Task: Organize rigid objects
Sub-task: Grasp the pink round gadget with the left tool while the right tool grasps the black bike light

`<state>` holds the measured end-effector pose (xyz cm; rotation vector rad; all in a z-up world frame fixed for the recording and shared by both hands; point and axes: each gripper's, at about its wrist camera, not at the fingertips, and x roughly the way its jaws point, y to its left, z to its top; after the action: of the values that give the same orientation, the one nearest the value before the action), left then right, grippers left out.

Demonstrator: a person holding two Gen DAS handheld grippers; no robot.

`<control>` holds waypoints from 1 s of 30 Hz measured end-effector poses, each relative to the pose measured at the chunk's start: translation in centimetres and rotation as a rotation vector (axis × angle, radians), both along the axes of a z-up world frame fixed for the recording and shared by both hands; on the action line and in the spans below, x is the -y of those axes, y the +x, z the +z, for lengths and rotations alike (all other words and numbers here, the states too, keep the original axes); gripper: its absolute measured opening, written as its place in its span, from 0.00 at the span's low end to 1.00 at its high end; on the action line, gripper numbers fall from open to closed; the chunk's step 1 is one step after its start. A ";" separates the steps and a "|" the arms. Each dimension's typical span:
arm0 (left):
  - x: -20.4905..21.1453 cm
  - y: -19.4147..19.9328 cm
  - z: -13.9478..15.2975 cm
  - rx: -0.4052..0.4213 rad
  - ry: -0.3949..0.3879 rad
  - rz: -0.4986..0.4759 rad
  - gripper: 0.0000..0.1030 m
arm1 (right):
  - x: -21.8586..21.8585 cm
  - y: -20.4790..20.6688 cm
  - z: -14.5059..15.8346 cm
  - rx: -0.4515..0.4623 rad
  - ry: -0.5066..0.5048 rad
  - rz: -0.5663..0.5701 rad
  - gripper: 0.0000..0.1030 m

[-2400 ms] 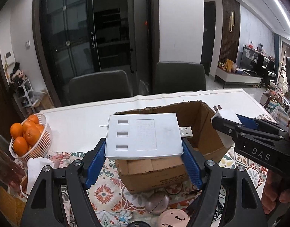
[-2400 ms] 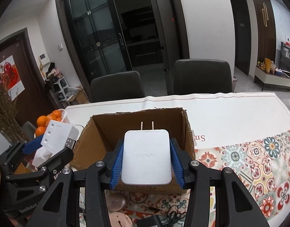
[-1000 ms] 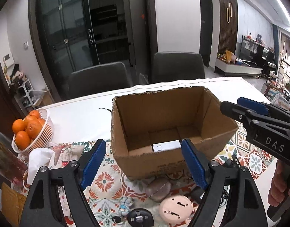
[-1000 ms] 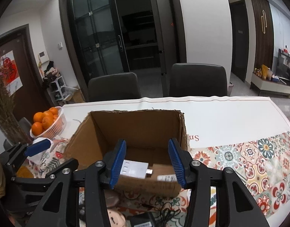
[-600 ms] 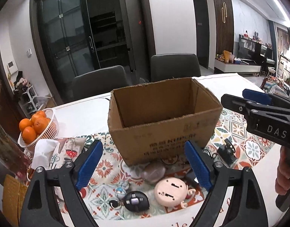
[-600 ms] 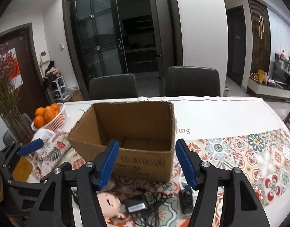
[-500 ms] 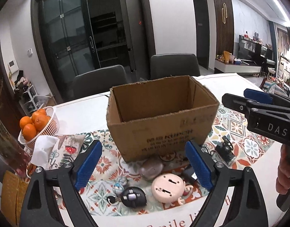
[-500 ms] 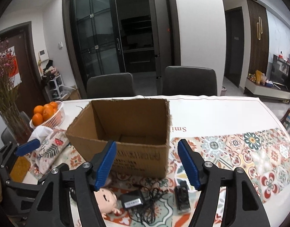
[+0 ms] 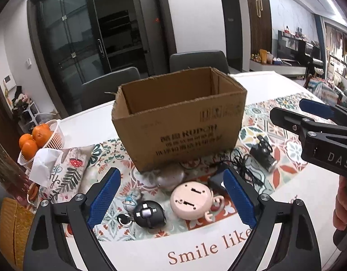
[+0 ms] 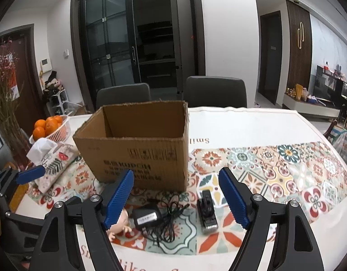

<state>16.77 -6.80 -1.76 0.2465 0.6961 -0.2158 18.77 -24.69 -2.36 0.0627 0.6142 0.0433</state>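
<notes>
The box [image 9: 180,122] is standing open on the worktop [image 10: 252,122], its floor hidden from both views, so what it is holding cannot be told. Several things are lying loose just in front of it, waiting to be packed: a pink disc [image 9: 191,201], a black ball [image 9: 148,214], a grey lump [image 9: 171,176], an adapter [image 10: 146,218] with its tangled cord, and a small black device [image 10: 207,212]. The left tongs [image 9: 171,201] are opening wide over the disc, gripping nothing; the right tongs [image 10: 175,198] are opening too, empty, above the adapter. Oranges [image 10: 48,124] are sitting well apart.
</notes>
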 end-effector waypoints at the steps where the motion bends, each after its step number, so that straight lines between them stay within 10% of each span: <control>1: 0.1 -0.2 -0.2 -0.005 0.004 -0.007 0.90 | 0.0 -0.2 -0.3 -0.005 0.000 -0.001 0.76; 30: 2.4 3.5 -8.7 -0.291 0.136 -0.173 0.88 | 2.1 0.4 -8.3 -0.171 -0.021 -0.156 0.80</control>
<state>20.28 -9.18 -10.48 0.4109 0.9805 -0.3753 19.13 -26.81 -10.66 0.0941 0.7786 -0.1209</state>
